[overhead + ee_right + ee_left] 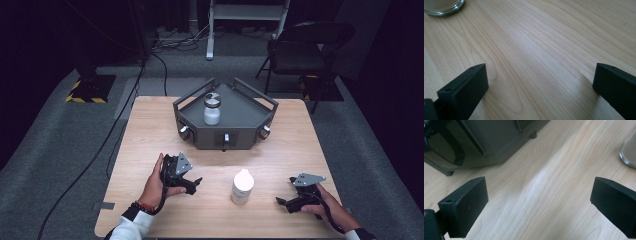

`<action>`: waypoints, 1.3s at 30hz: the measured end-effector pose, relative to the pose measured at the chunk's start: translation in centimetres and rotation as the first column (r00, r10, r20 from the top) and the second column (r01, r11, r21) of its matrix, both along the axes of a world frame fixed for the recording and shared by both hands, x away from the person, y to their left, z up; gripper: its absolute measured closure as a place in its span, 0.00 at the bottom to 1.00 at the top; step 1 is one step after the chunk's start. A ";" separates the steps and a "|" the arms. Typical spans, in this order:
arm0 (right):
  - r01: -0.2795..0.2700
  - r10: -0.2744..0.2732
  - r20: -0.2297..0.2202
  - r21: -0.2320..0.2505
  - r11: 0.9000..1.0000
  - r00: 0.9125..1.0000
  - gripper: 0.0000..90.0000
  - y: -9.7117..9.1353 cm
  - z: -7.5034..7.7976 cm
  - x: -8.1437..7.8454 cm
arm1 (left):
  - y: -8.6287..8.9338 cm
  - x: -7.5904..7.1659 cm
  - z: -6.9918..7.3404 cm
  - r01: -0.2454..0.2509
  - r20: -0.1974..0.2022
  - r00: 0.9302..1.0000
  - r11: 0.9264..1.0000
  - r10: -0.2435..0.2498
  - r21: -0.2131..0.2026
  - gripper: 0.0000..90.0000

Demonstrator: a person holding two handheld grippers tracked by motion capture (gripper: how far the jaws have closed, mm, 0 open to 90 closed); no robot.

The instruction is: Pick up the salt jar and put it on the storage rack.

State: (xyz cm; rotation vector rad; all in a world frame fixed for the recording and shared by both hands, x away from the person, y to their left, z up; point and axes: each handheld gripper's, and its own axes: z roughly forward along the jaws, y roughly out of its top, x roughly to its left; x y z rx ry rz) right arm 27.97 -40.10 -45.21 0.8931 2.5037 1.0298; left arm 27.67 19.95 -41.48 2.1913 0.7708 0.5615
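- Left gripper sits low over the near-left table, forearm angled in, jaws spread wide with nothing between them.
- Right gripper hovers near-right, pointing left, jaws likewise released.
- Two jars: the white-capped jar stands between the grippers, untouched; the dark-lidded jar stands in the one grey tray, farther back.

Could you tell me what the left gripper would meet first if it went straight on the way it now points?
Probably bare table: the left gripper is open and aimed between the grey tray and the jar, so it would likely pass between them.
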 end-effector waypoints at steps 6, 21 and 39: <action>0.000 0.000 0.000 0.000 1.000 1.000 0.00 0.0 0.0 0.0 | 0.6 -0.3 -0.7 -0.021 -0.030 0.999 0.999 0.022 0.032 0.01; 0.000 0.000 0.000 0.000 1.000 1.000 0.00 0.0 0.0 0.0 | 2.5 0.2 -2.0 -0.059 -0.129 0.989 0.994 0.071 0.093 0.01; -0.001 0.001 -0.001 0.000 1.000 1.000 0.00 0.0 0.0 0.0 | 4.0 1.0 -3.8 -0.093 -0.202 0.975 0.996 0.089 -0.008 0.00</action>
